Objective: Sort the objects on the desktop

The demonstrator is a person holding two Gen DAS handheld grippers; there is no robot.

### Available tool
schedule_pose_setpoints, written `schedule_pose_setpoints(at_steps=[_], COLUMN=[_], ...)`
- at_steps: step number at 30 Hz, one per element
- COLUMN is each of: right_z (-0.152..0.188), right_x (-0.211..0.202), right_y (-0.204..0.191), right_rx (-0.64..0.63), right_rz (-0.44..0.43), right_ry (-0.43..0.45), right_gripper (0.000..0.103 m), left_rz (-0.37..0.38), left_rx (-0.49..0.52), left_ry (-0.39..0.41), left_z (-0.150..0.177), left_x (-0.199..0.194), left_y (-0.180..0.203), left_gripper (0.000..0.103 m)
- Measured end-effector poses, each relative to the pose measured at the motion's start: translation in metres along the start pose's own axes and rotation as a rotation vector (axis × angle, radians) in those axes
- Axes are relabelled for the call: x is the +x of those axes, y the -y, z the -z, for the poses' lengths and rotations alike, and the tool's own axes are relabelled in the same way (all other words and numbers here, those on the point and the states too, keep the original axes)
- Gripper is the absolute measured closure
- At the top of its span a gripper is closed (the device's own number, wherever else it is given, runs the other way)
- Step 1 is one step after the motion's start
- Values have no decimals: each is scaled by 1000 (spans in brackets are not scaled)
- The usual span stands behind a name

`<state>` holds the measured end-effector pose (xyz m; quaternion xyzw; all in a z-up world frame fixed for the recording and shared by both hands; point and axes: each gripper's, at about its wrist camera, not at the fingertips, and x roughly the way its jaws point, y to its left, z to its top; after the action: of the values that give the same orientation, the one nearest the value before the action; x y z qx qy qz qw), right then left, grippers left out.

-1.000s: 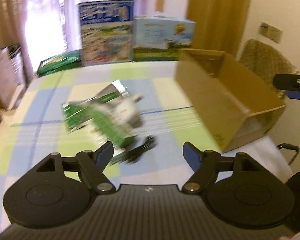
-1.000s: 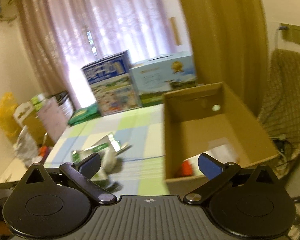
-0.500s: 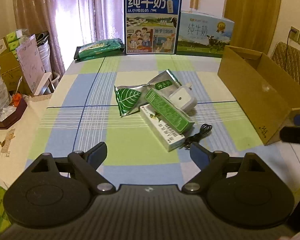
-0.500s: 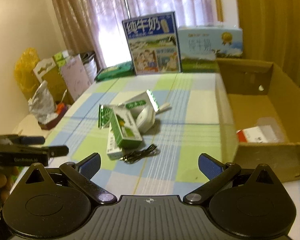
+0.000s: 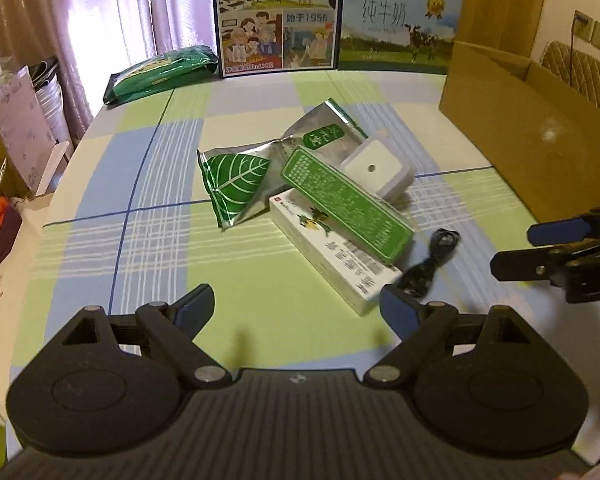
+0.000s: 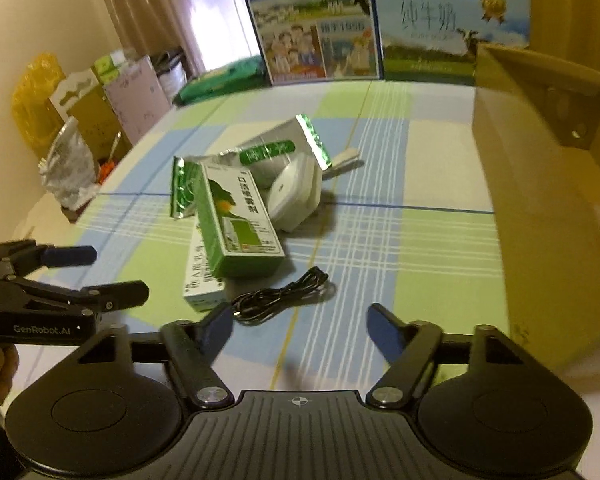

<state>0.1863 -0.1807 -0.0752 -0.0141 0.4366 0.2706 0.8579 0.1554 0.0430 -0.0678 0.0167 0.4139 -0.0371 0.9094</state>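
Observation:
A pile lies mid-table: a green box (image 5: 346,204) (image 6: 236,220) resting on a white box (image 5: 332,260) (image 6: 202,280), a silver-green leaf pouch (image 5: 236,180) (image 6: 182,188), a white square device (image 5: 376,168) (image 6: 292,192) and a coiled black cable (image 5: 432,260) (image 6: 284,294). My left gripper (image 5: 296,310) hovers open just short of the white box's near end. My right gripper (image 6: 300,328) hangs open just short of the cable. Each gripper shows at the edge of the other's view, nothing held.
An open cardboard box (image 5: 532,136) (image 6: 540,184) stands at the table's right edge. Two milk cartons (image 5: 278,16) (image 5: 396,28) stand along the far edge beside a green packet (image 5: 160,72). Bags and boxes (image 6: 80,108) crowd the floor at the left.
Both grippers have swung down and closer to the pile on the table. The right view turned from the cardboard box toward the cable. Both stay open.

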Motion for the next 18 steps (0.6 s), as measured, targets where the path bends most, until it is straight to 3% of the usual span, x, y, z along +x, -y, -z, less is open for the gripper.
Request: schedule_pose_setpoints(at_steps=[3, 12, 18], right_z=[-3, -10, -13], right_x=[22, 62, 70], right_y=[2, 1, -12], right_rx=[29, 101, -19], right_rz=[-8, -13, 15], right_ry=[-31, -58, -35], right_gripper=[46, 50, 57], left_rz=[8, 47, 51], left_rx=[-13, -66, -68], left_ry=[-1, -6, -11], left_z=[-1, 1, -3], left_x=[13, 26, 33], left_y=[-6, -10, -7], left_gripper=[16, 17, 17])
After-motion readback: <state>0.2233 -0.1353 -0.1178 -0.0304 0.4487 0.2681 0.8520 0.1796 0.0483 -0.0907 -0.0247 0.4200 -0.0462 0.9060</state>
